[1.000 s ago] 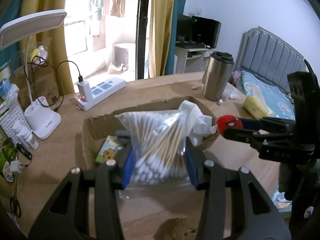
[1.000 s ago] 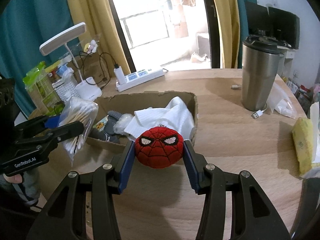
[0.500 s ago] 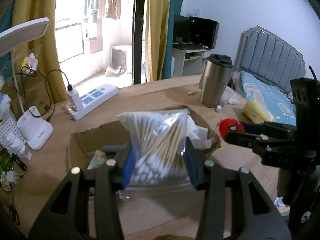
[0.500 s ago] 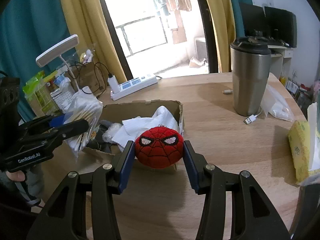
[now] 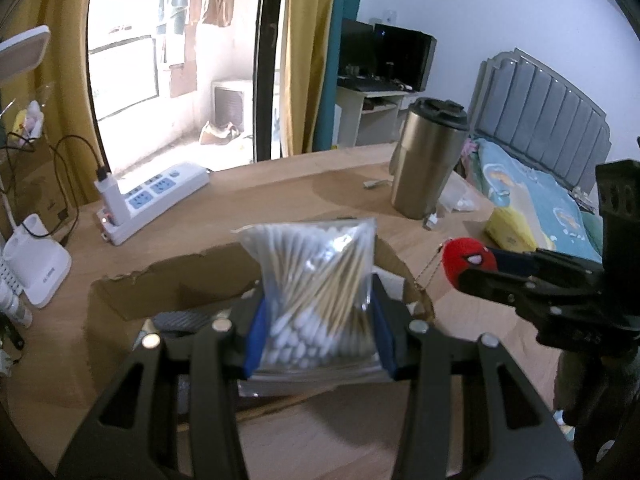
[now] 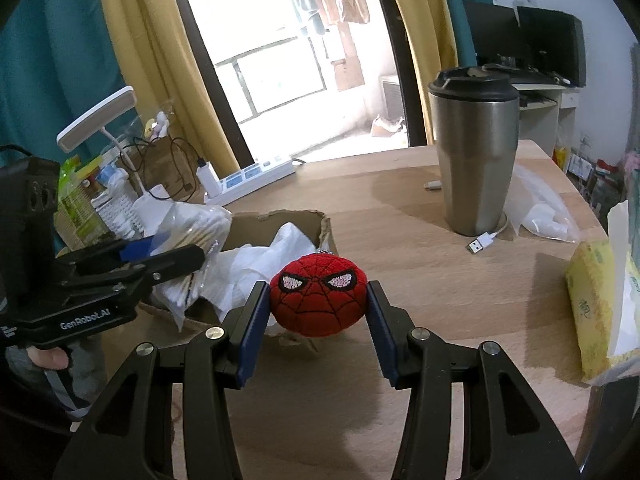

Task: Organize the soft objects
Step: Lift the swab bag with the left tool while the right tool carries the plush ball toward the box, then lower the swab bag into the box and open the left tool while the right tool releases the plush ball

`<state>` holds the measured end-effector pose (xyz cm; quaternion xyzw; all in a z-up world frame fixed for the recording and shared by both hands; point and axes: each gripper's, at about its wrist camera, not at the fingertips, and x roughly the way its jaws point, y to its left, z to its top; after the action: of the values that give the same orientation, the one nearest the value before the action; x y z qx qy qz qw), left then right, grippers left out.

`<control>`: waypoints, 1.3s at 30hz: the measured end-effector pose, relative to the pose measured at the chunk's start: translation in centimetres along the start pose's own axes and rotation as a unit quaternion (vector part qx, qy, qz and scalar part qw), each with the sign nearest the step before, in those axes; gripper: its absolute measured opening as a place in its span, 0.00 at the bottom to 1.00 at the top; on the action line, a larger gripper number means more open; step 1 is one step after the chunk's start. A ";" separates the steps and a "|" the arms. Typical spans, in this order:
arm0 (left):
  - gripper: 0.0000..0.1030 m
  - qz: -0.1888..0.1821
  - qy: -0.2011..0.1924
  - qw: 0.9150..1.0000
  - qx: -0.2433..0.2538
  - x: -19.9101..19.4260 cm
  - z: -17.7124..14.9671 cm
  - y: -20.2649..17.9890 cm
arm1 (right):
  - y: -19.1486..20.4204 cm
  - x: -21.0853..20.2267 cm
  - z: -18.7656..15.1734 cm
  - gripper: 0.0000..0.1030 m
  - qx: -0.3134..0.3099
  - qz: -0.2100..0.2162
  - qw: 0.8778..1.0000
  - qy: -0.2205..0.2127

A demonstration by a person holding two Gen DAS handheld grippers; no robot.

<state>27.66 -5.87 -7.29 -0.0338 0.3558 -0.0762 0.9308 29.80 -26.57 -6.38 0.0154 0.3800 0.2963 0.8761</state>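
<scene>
The left gripper [image 5: 320,320] was clamped on a clear bag of cotton swabs [image 5: 316,280], held upright above the near wall of the cardboard box [image 5: 168,280]. The right gripper [image 6: 318,312] was clenched on a red spider-mask plush ball [image 6: 318,300], its small chain hanging free in the left view. From the right camera, the box lay at about 10 o'clock of the plush.

White cloth [image 6: 256,264] already lay inside the box, with a dark item [image 5: 184,318] beside it in the left view. Neither held item had been released.

Judgement: the task was partly done. Both items remained to be placed; whether they were bound for the box could not be told. A yellow tissue pack [image 6: 592,304] at 3 o'clock on the table [image 6: 420,280] may also remain.
</scene>
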 end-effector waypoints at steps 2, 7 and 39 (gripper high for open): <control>0.45 0.003 0.001 1.000 0.004 0.6 0.1 -0.2 | -0.4 0.2 0.0 0.49 0.004 -0.001 1.000 0.000; 0.45 0.010 0.007 1.000 0.014 2.1 0.5 -0.8 | -1.1 0.6 0.1 0.49 0.012 0.001 1.000 0.000; 0.73 -0.008 0.007 0.999 -0.049 -0.9 -0.6 4.7 | 4.8 3.1 1.2 0.49 -0.029 0.029 0.999 0.008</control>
<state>27.17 -1.10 -7.66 -0.0815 0.3650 -0.0660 0.9251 29.85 -20.77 -6.34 -0.0015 0.3780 0.3322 0.8641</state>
